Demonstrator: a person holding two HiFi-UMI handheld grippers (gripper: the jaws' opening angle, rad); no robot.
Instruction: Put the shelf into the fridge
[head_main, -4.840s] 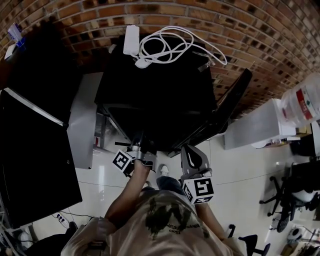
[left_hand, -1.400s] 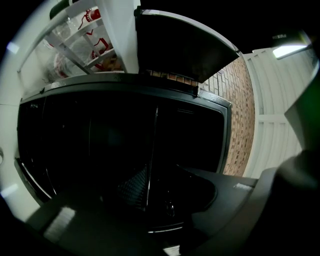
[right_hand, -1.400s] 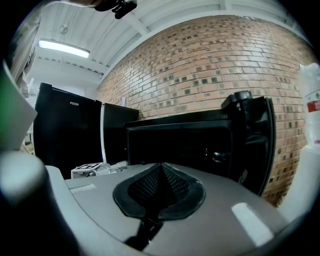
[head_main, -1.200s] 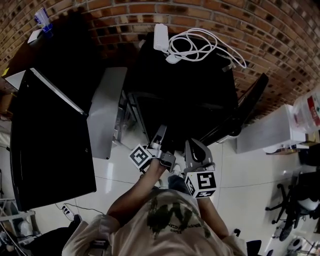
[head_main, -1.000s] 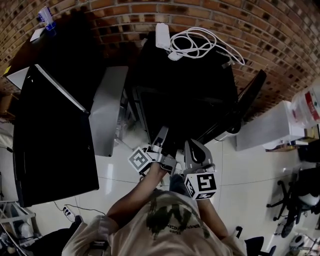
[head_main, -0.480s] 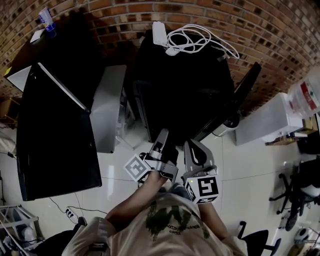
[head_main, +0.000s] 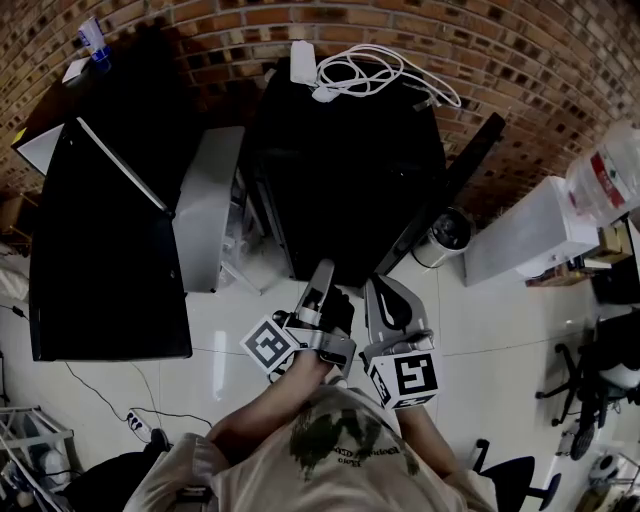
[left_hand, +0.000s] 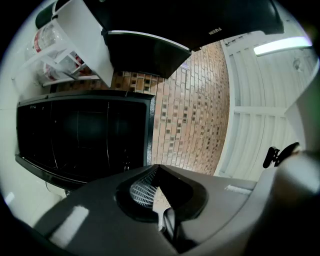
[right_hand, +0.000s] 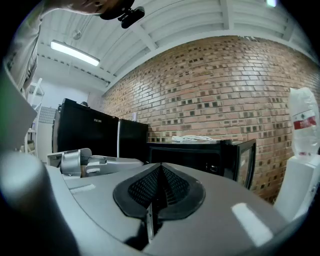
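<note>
The left gripper (head_main: 324, 268) and the right gripper (head_main: 372, 286) hung side by side above the pale floor (head_main: 480, 330), both pointing to 12 o'clock at the fridge (head_main: 345, 170). In the left gripper view the jaws (left_hand: 157, 167) were pressed together with nothing between them. The right gripper view showed the same: jaws (right_hand: 161, 166) closed tip to tip, empty.

The fridge stood against the brick wall (head_main: 520, 60), its door (head_main: 455, 190) swung out toward 1 o'clock. On its top lay a white cable (head_main: 375, 70) in loose coils, with a white adapter (head_main: 302, 62) touching it at the 9 o'clock end. A round bin (head_main: 448, 232) sat on the floor just beside the door's lower edge.

Neither gripper held the shelf. In the left gripper view the fridge's dark inside showed faint thin bars (left_hand: 80, 140) (too dim to say whether they were the shelf or fixed rails).

At 9 o'clock from the fridge stood a grey panel (head_main: 205, 205), and beyond it a large black cabinet (head_main: 100, 260). At 3 o'clock from the door was a white stand (head_main: 520, 240) with a water bottle (head_main: 600, 185) near it. A dark chair (head_main: 590, 370) stood well apart at 4 o'clock.
</note>
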